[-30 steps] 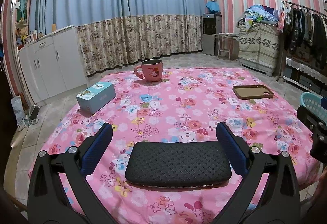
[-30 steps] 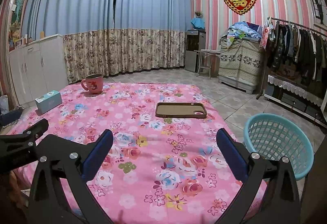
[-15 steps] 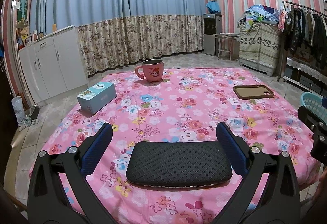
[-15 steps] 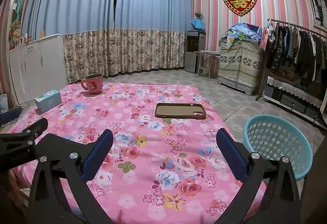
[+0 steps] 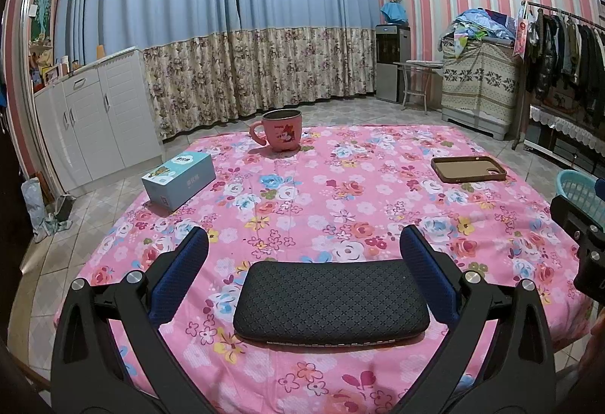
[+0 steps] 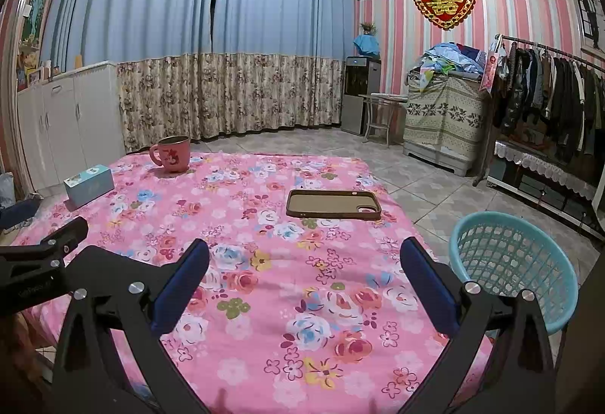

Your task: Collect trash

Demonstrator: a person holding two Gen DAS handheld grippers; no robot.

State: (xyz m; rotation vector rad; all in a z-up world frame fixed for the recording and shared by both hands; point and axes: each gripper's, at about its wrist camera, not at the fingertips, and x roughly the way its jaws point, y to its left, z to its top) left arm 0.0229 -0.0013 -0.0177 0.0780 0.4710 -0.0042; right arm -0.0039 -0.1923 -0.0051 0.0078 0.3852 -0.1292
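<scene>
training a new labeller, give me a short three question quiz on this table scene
1. True or false: the left gripper is shut on the black textured pouch.
2. Which lies nearest the teal mesh plastic basket: A the pink cartoon mug, B the light blue cardboard box, C the brown phone case?
3. Fill in: the right gripper holds ____.

Key: 1 false, it is open with the pouch between its fingers; 2 C; 3 nothing.
</scene>
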